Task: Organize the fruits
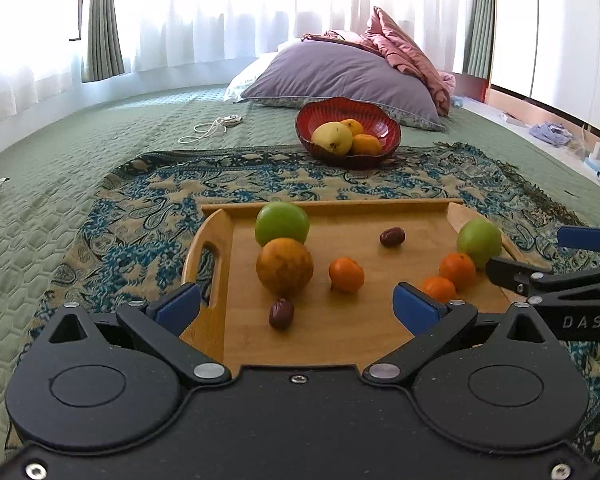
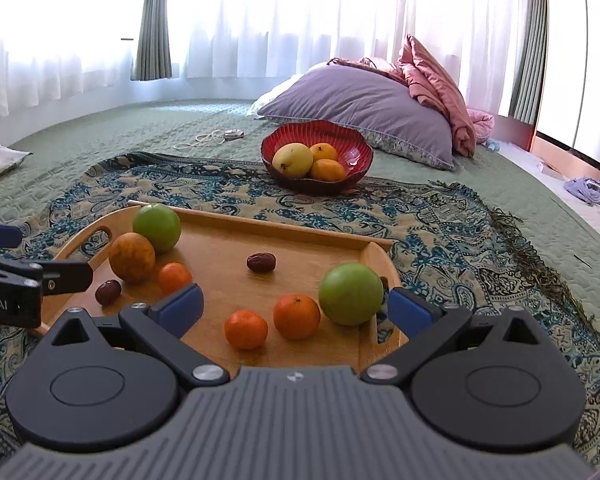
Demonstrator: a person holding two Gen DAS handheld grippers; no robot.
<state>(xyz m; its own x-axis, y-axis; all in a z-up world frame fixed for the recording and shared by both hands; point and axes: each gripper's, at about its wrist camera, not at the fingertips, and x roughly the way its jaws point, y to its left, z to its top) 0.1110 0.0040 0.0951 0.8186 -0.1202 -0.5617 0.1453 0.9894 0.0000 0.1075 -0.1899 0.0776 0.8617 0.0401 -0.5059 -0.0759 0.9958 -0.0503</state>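
Both grippers are spread wide and empty — the right gripper (image 2: 296,304) nearer the green apple (image 2: 350,294), which sits ahead-right by its right finger, left gripper (image 1: 296,304) facing the date (image 1: 281,313).

A red ribbed bowl (image 2: 360,152) is holding yellow and orange fruit; the tan wooden tray (image 2: 316,246) is carrying green, orange and dark brown-red pieces; a blue-and-beige paisley cloth (image 2: 440,232) is covering the green quilted bed (image 2: 100,132); blue pads (image 2: 180,306) are tipping black tongs
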